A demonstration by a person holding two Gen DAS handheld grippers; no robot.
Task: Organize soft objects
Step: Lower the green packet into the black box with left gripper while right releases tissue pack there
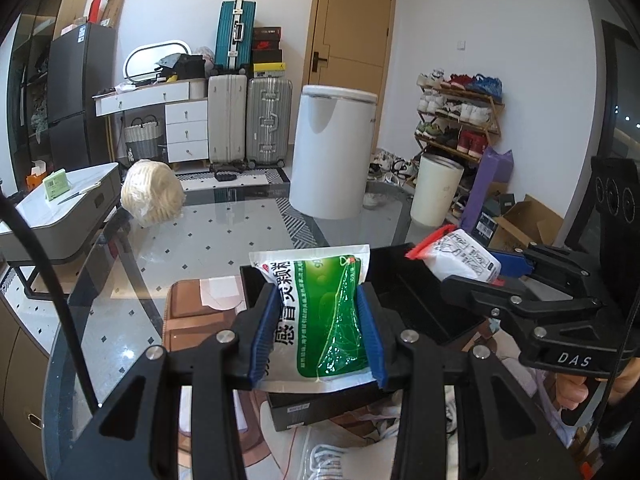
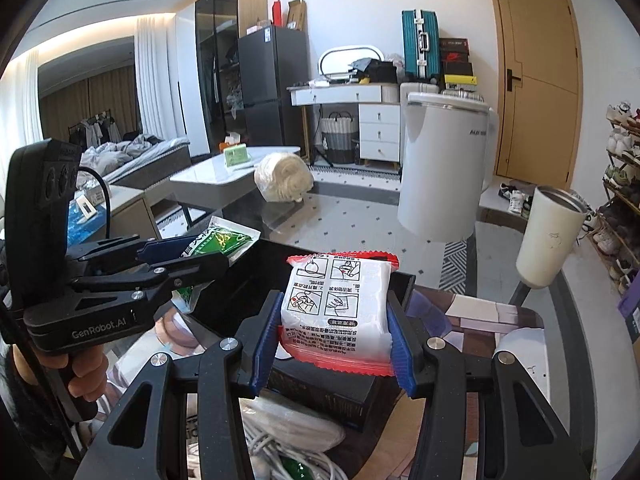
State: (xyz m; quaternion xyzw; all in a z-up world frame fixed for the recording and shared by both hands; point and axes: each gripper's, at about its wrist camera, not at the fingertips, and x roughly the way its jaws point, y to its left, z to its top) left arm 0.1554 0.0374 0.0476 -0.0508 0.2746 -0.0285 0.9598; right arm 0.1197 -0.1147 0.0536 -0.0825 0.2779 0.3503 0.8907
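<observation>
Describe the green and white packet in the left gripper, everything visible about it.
The green and white packet is a soft, glossy plastic pouch, white with a large green panel, black Chinese characters and a small red mark near the top. It bulges as if filled. The left gripper pinches it between blue-padded jaws, denting its sides. It is held in the air over a black tray, top edge tilted away from the camera.

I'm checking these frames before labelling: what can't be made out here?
- Black tray interior: left wrist view, green packet and left claw cover it.
- White packet small print: right wrist view, too small.
- Items under the glass table: both views, claws hide them.
</observation>
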